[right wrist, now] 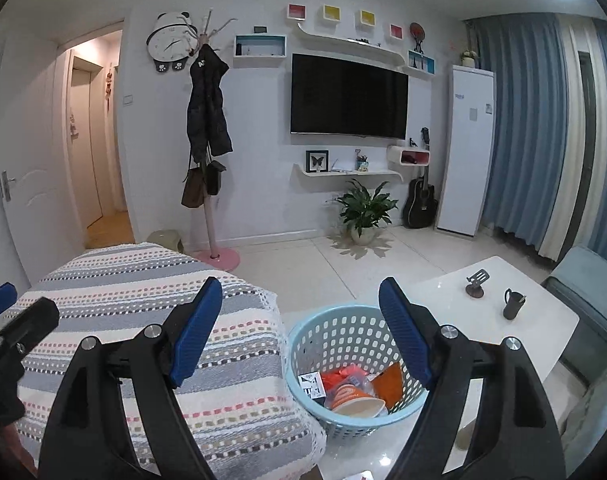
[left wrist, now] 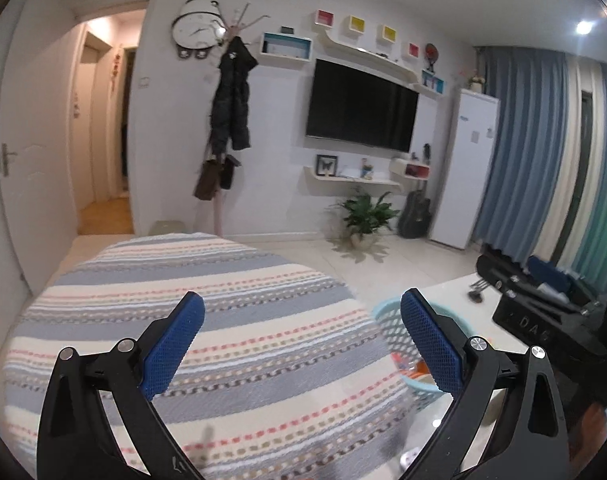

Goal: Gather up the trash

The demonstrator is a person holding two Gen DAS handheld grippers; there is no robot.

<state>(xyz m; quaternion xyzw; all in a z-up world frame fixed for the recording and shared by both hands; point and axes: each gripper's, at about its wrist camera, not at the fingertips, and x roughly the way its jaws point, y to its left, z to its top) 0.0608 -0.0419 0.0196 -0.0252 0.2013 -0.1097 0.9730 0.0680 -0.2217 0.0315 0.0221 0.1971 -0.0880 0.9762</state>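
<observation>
Both grippers gape wide, holding nothing: left gripper [left wrist: 303, 344], right gripper [right wrist: 301, 330]. The light blue perforated plastic basket [right wrist: 343, 332] of wrappers sits at 5 o'clock of the right gripper, so it's nearer.

The right gripper [left wrist: 543, 312], seen at the edge of the left wrist view, carries pale letters on its black body that read "DAS", the last one uncertain. The tall white cabinet [right wrist: 469, 148] has a small blue brand mark near its top, too small to read. Packaging in the blue basket [right wrist: 335, 336] shows print that stays illegible
</observation>
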